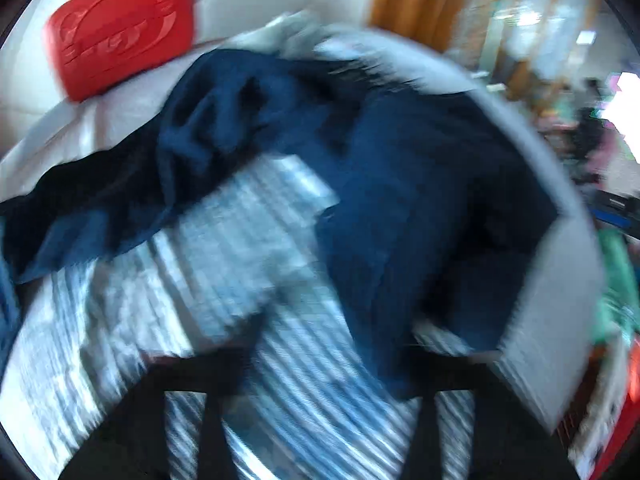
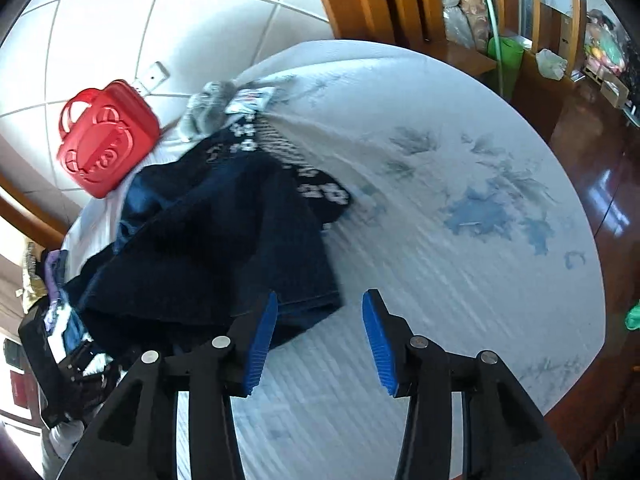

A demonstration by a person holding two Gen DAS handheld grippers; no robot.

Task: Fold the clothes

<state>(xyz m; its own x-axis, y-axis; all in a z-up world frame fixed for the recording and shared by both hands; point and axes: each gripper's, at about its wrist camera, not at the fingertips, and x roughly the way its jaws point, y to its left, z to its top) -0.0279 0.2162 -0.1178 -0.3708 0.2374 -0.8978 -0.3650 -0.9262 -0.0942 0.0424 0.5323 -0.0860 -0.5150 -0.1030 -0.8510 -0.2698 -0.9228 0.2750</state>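
A dark navy garment [image 2: 224,240] lies crumpled on the white bed sheet [image 2: 460,208], with a black patterned piece [image 2: 316,184] beside it. My right gripper [image 2: 320,340] is open, its blue pads [image 2: 262,340] just above the sheet at the garment's near hem, holding nothing. In the blurred left wrist view the navy garment [image 1: 400,168] drapes over the striped sheet [image 1: 240,232]. My left gripper [image 1: 316,392] shows only as dark arms at the bottom; cloth covers its tips, so its state is unclear.
A red plastic case [image 2: 108,140] stands at the bed's far side by the tiled wall, also in the left wrist view [image 1: 124,28]. A grey cloth [image 2: 208,108] lies beyond the garment. Wooden furniture [image 2: 400,0] and a glossy wooden floor [image 2: 592,152] border the bed on the right.
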